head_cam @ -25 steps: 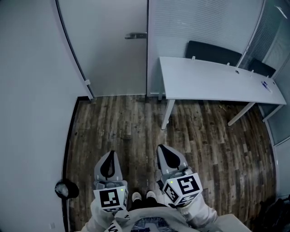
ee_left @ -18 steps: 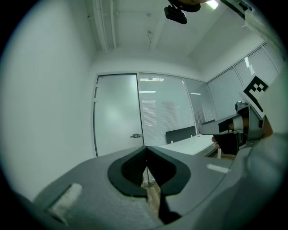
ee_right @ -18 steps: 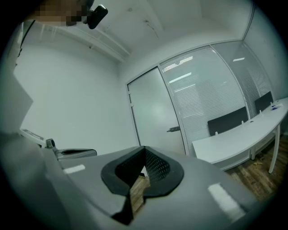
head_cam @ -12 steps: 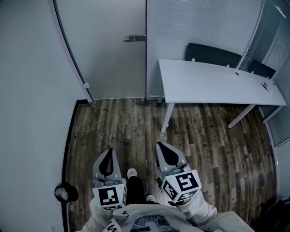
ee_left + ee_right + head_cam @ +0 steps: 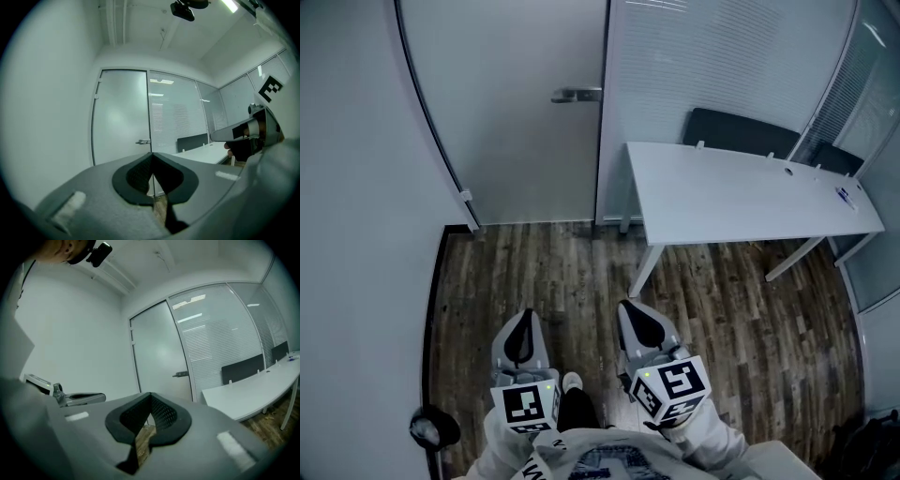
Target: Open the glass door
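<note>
The frosted glass door (image 5: pixel 516 112) stands closed ahead, its metal handle (image 5: pixel 577 95) at its right edge. Both grippers are held low and side by side over the wood floor, well short of the door. My left gripper (image 5: pixel 522 339) is shut and empty. My right gripper (image 5: pixel 639 323) is shut and empty too. In the left gripper view, the door (image 5: pixel 122 117) and handle (image 5: pixel 143 141) lie straight past the left gripper (image 5: pixel 152 154). The right gripper view has the handle (image 5: pixel 180 374) above and right of the right gripper (image 5: pixel 151 394).
A white desk (image 5: pixel 741 192) with dark chairs (image 5: pixel 741 128) behind it stands to the right of the door. A striped glass partition (image 5: pixel 712 56) runs behind the desk. A white wall (image 5: pixel 356 234) closes the left side. A black round object (image 5: pixel 428 428) sits low left.
The whole view has advanced toward the door, which now looks nearer, with its handle lower in the picture. Both grippers moved forward together, still shut. The person's foot has stepped forward.
</note>
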The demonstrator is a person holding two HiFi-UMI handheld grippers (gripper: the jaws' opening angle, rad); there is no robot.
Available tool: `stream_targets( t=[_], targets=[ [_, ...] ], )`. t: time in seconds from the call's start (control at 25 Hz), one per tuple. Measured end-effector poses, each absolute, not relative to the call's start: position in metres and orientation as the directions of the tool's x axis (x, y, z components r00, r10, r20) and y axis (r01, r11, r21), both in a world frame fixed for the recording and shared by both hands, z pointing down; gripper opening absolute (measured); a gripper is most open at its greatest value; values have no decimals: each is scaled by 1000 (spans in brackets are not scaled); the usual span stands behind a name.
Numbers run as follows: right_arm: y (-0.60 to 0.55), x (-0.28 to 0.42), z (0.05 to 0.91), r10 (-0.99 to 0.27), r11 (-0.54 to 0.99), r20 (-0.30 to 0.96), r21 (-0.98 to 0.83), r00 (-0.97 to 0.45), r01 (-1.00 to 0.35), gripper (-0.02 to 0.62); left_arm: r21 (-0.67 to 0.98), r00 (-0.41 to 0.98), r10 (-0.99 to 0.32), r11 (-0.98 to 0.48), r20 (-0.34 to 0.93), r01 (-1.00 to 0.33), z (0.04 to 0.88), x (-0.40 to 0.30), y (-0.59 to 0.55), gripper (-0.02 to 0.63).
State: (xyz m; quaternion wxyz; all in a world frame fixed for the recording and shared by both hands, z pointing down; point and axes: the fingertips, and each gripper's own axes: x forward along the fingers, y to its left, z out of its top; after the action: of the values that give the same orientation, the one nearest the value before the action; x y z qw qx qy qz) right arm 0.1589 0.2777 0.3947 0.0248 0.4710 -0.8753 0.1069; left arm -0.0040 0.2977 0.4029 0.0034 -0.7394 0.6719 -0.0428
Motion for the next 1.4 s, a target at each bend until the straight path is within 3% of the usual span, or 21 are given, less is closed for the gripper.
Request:
stream_targets(
  t=[0.72, 1.4],
  targets=[
    [126, 47, 406, -820, 518, 178, -170, -543, -838, 5, -42, 95, -992, -98, 82, -994, 409, -123, 147, 3],
    [10, 51, 429, -838, 468, 201, -216, -508, -857, 5, -63, 127, -987, -133, 97, -989, 419, -122, 37, 3]
  ],
)
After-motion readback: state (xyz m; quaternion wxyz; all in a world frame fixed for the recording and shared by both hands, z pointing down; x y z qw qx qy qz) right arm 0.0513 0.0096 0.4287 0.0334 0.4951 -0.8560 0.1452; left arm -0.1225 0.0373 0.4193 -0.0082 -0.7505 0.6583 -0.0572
